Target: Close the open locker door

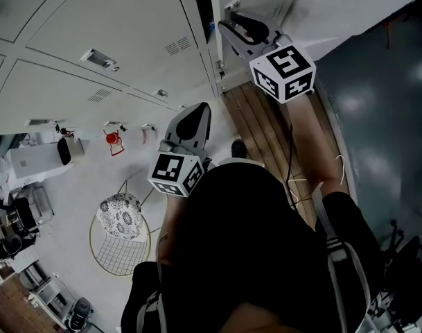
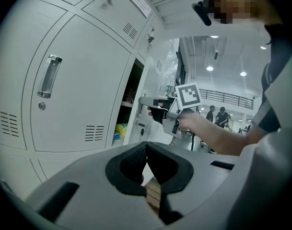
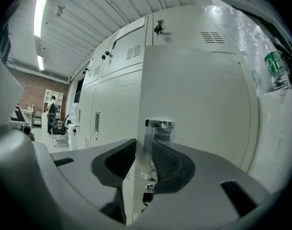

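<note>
Right gripper view: the right gripper (image 3: 145, 152) is seen set astride the free edge of the locker door (image 3: 198, 99); its jaws are held apart, and the door's edge and the chrome handle (image 3: 157, 124) are framed between them, with a pad close on either side; no clamping is made out. The door is swung well out from the row of closed lockers (image 3: 112, 104), roughly square to their fronts. In the left gripper view the dark locker opening (image 2: 129, 99) is seen just left of the door's edge; something yellow is lodged inside. The left gripper (image 2: 146, 150) is closed, its tips touching and nothing caught between them; in the head view it is held near the person's body, apart from the door.
</note>
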Motion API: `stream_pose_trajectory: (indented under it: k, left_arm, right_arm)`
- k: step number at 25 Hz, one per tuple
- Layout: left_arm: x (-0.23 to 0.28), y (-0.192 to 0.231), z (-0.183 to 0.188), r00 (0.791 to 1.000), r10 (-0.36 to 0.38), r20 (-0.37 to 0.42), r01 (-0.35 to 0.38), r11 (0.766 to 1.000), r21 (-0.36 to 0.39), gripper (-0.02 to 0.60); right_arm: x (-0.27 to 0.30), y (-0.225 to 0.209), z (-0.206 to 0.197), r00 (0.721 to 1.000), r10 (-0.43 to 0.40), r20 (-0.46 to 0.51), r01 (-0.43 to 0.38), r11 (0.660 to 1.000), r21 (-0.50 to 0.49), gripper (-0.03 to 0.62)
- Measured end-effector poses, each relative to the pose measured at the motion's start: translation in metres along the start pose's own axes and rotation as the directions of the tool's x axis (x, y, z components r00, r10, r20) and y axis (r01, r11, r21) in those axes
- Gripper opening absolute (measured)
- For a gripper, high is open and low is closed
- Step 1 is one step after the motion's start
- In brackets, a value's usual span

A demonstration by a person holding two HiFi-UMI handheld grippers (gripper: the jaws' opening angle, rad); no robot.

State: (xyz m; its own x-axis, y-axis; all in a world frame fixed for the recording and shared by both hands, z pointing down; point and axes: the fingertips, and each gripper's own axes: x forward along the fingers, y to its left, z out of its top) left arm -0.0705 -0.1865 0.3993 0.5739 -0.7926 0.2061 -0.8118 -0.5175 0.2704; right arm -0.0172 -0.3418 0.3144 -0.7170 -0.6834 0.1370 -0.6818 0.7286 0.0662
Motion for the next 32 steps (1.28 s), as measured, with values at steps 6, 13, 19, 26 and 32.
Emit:
stream_pose_trajectory:
  k: [6,13,19,26,32]
  left_arm:
    - [-0.001,0.014,0.004,1.000,0.008,0.003,-0.008,1.000,0.000,0.017]
    - [0.001,0.021,0.008,1.000,0.000,0.002,0.000,1.000,0.003,0.017]
    - [-0.001,0.030,0.010,1.000,0.007,0.005,-0.007,1.000,0.002,0.017]
    - [-0.002,0.036,0.011,1.000,0.012,0.007,-0.012,1.000,0.003,0.017]
    - [-0.004,0.040,0.012,1.000,0.016,0.004,-0.016,1.000,0.003,0.017]
  right_arm:
    - [0.022,-0.003,0.001,0.999,-0.032,-0.040,0.031,0.999,-0.034,0.103]
    - [0.040,-0.007,0.002,0.997,-0.034,-0.069,0.032,0.999,-0.042,0.098]
    - [0.049,-0.010,0.002,0.997,-0.032,-0.077,0.028,0.998,-0.049,0.084]
    - [0.059,-0.016,0.003,0.996,-0.062,-0.068,0.059,0.997,-0.048,0.064]
    - [0.064,-0.019,0.004,0.995,-0.080,-0.057,0.077,0.996,-0.041,0.061]
